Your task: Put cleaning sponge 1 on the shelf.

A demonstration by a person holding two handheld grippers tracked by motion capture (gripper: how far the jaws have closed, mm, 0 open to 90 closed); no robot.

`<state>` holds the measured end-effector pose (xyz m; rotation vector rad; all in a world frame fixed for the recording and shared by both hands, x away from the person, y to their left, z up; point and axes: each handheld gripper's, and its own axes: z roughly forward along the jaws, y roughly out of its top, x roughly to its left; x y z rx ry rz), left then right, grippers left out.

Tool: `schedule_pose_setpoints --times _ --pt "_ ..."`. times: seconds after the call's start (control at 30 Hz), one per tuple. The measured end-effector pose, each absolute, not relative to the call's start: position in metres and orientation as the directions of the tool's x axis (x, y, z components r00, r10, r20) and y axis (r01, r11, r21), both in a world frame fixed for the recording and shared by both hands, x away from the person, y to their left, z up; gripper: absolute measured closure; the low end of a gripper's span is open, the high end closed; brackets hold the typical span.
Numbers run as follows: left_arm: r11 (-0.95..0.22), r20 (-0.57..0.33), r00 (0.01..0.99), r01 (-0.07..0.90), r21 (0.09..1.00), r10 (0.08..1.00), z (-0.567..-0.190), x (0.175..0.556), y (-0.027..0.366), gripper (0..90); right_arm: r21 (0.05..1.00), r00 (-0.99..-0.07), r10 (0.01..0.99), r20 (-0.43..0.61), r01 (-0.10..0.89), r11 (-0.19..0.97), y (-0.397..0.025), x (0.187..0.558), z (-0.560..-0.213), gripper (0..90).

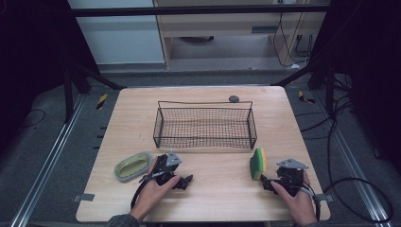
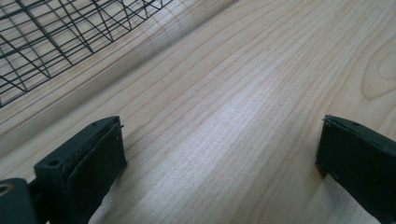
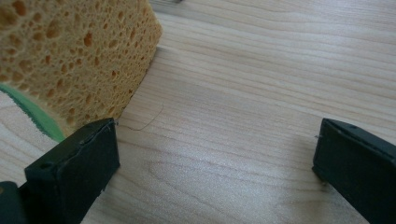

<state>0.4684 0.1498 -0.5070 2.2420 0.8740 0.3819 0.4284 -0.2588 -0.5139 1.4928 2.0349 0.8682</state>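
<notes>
Jaws of both grippers gape over the pale wooden table (image 1: 222, 179).

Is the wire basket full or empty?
Empty: the high view shows just bare mesh inside the wire basket; nothing lies in it.

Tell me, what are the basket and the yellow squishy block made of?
The basket looks like thin black metal wire, since you can see through its grid. The block is a sponge: yellow foam full of little holes, with a green scrubby layer on one side.
</notes>
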Motion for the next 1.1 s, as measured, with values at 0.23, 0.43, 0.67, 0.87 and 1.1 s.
schedule_pose_setpoints --times 0.23,0.43,0.67,0.87,1.1 --pt "-0.673 0.143 0.768 0.434 0.599 0.624 -0.482 0.456 0.147 5.9 0.724 -0.297 0.955 -0.006 0.658 0.209 -0.258 0.428 -0.514 0.7" --pt "-0.781 0.236 0.808 0.375 0.500 0.539 -0.445 0.461 0.150 4.3 0.720 -0.299 0.954 -0.003 0.661 0.210 -0.258 0.430 -0.513 0.4" --pt "-0.870 0.362 0.808 0.342 0.354 0.464 -0.411 0.463 0.162 4.5 0.723 -0.300 0.954 -0.003 0.658 0.209 -0.258 0.430 -0.514 0.5" --pt "-0.865 0.395 0.775 0.389 0.316 0.493 -0.396 0.470 0.188 7.4 0.724 -0.300 0.954 0.001 0.658 0.207 -0.258 0.429 -0.514 0.5" --pt "-0.850 0.398 0.752 0.439 0.291 0.525 -0.385 0.482 0.218 10.3 0.724 -0.299 0.954 -0.004 0.658 0.209 -0.258 0.430 -0.514 0.5"
